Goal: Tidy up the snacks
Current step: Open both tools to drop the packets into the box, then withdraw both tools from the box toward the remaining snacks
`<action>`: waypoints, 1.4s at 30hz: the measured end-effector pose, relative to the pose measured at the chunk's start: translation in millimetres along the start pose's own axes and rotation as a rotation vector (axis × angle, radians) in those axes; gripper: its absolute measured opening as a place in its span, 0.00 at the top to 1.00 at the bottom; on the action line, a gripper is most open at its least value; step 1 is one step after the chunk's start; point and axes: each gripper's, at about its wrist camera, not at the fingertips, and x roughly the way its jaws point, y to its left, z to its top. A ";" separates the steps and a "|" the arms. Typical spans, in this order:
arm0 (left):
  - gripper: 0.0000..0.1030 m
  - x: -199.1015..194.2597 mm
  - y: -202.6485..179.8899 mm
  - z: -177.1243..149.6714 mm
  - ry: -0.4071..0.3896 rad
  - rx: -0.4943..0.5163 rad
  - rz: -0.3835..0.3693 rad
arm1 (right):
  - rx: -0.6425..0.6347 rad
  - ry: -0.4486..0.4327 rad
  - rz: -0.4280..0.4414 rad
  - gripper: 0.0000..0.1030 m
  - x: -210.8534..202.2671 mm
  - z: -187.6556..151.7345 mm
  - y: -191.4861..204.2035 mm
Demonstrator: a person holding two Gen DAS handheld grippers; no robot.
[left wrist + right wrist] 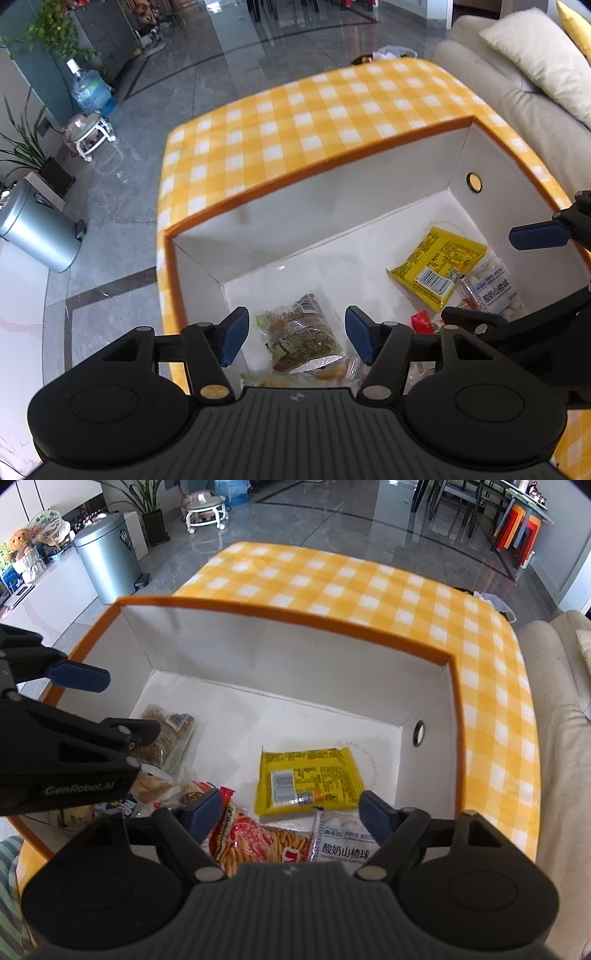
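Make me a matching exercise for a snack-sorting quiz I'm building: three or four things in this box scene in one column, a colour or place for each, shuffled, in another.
Things:
1. barcode packet
2. box rim
3. gripper pads
4. brown snack bag

Descriptions:
A. orange
B. between the left gripper fingers in its wrist view
C. yellow
D. blue

Pairs: 1-C, 2-A, 3-D, 4-B

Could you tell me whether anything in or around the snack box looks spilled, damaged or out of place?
Nothing stands out. The yellow packet, red snack bag and brown packet lie loose but intact on the floor of the box; nothing has spilled onto the checked tablecloth.
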 end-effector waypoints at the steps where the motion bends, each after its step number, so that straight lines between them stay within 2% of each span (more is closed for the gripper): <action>1: 0.31 -4.9 0.3 -1.6 -0.011 -0.003 0.003 | 0.000 -0.006 -0.005 0.22 -3.7 -0.3 0.5; 9: 0.31 -47.2 0.5 -15.7 -0.101 0.008 0.027 | 0.014 -0.047 -0.024 0.22 -37.2 -9.3 2.6; 20: 0.30 -100.8 -0.3 -45.7 -0.188 -0.045 0.038 | 0.047 -0.129 0.006 0.22 -92.4 -37.8 13.2; 21: 0.30 -105.6 -1.6 -49.6 -0.202 -0.046 0.042 | 0.049 -0.143 0.007 0.21 -98.2 -41.7 14.1; 23: 0.30 -115.6 -5.5 -58.8 -0.232 -0.043 0.051 | 0.050 -0.176 0.001 0.13 -110.0 -51.0 17.0; 28: 0.30 -133.7 -18.2 -81.7 -0.284 -0.038 0.045 | 0.064 -0.241 -0.020 0.12 -133.1 -77.6 21.9; 31: 0.29 -138.6 -21.6 -95.0 -0.283 -0.061 0.023 | 0.098 -0.263 -0.009 0.12 -143.3 -95.9 20.9; 34: 0.29 -142.3 -20.8 -108.2 -0.277 -0.111 -0.031 | 0.129 -0.282 0.011 0.12 -151.5 -115.8 20.6; 39: 0.29 -144.7 -20.6 -133.9 -0.304 -0.203 -0.114 | 0.139 -0.297 -0.007 0.11 -158.1 -154.4 25.5; 42: 0.29 -145.1 -25.3 -148.6 -0.320 -0.228 -0.126 | 0.145 -0.300 -0.011 0.10 -160.4 -176.9 26.2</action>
